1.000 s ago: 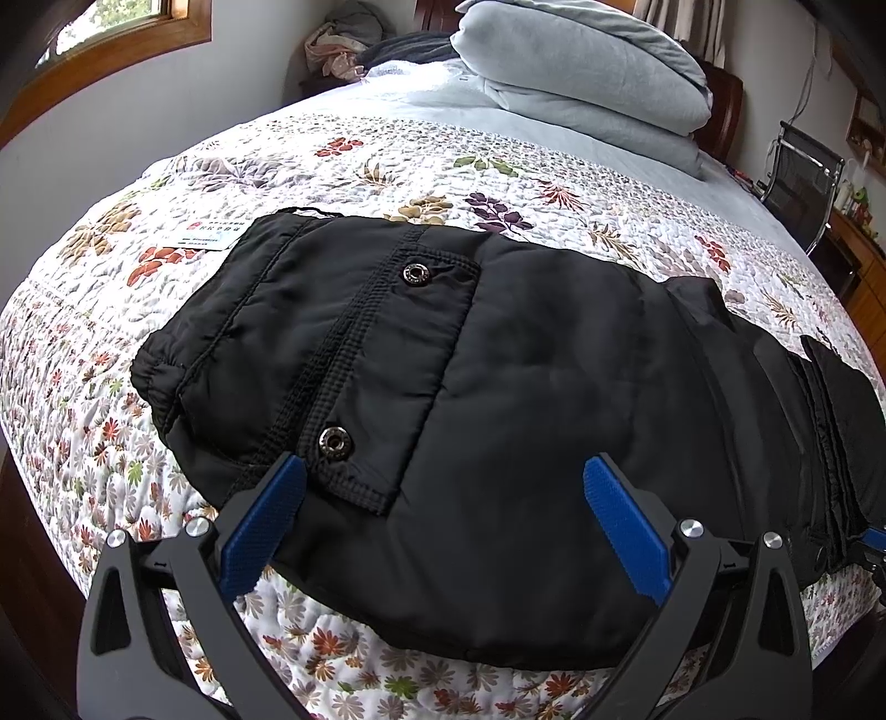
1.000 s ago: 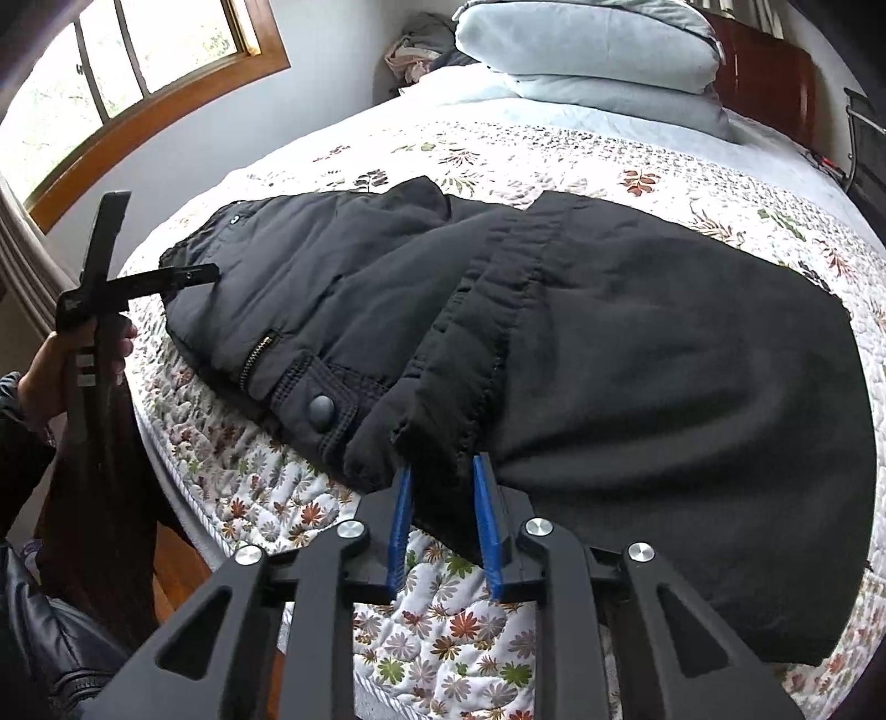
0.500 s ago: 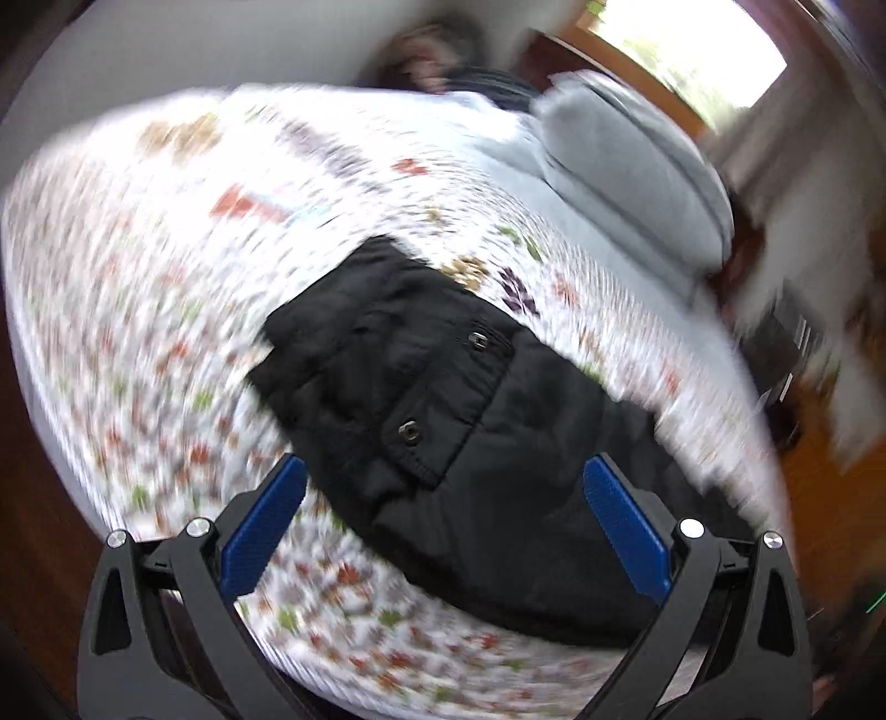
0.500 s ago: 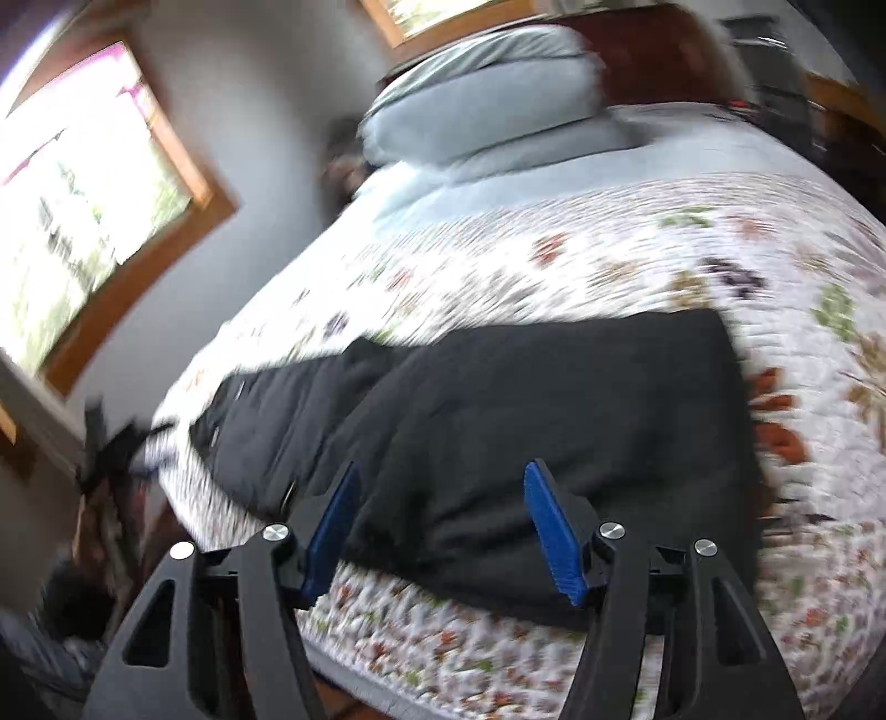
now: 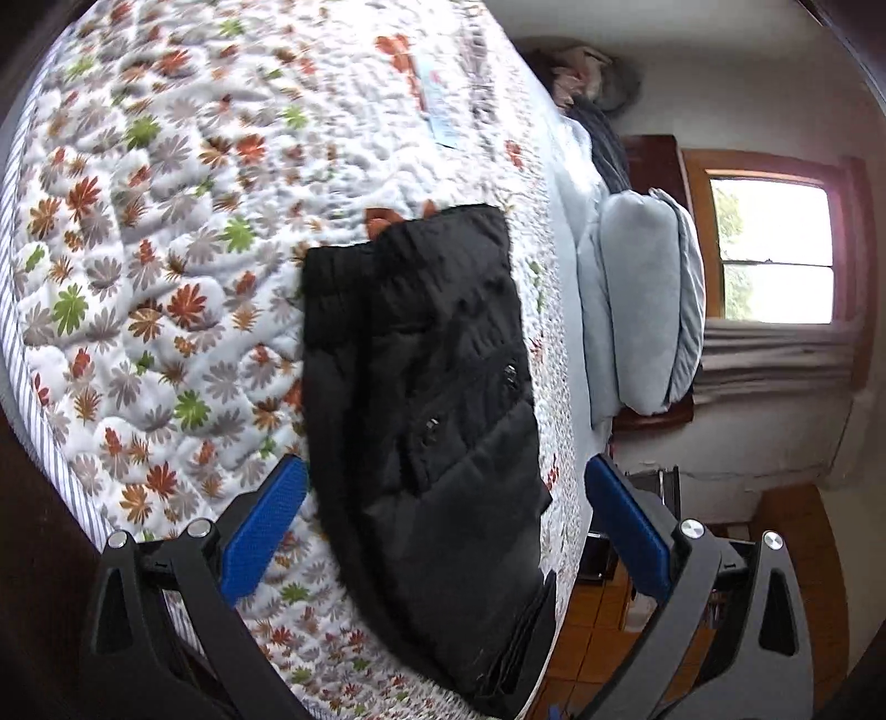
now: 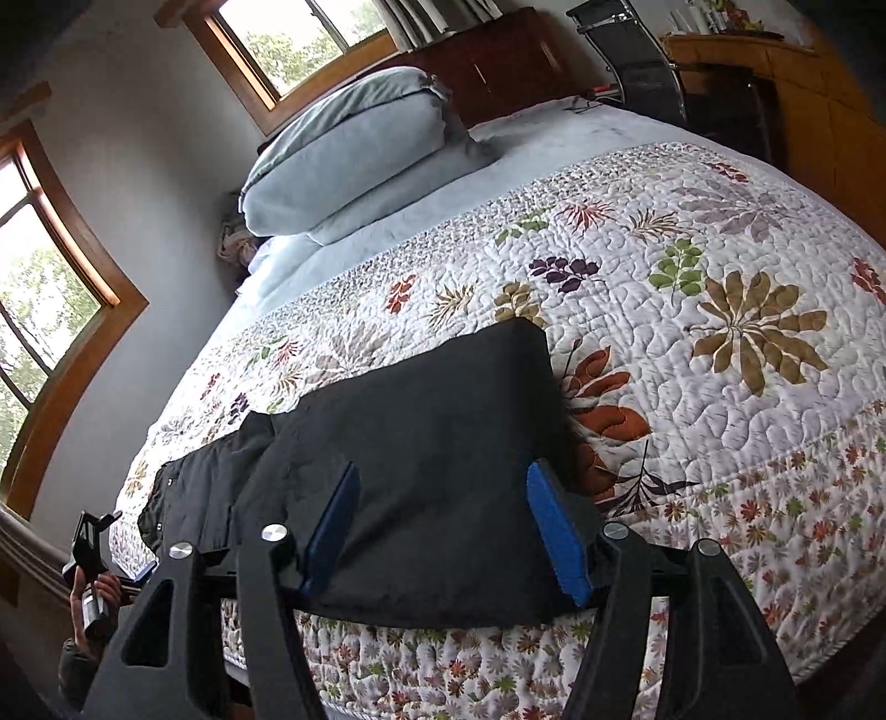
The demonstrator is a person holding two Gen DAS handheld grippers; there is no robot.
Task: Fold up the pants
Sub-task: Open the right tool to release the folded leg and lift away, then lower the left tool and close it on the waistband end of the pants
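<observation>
Black pants (image 6: 421, 443) folded, flat on flowery blanket (image 6: 692, 343). Left claw (image 5: 443, 531) wide apart, empty. Right claw (image 6: 443, 531) apart, empty.

Daylit wood-framed windows (image 6: 310, 50) in grey walls; bed (image 6: 720, 232) with floral quilt.

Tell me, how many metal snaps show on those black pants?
2, both seen from the left wrist on the pants: one snap near the right edge, the other lower and left of it. Folded layers may hide more.
</observation>
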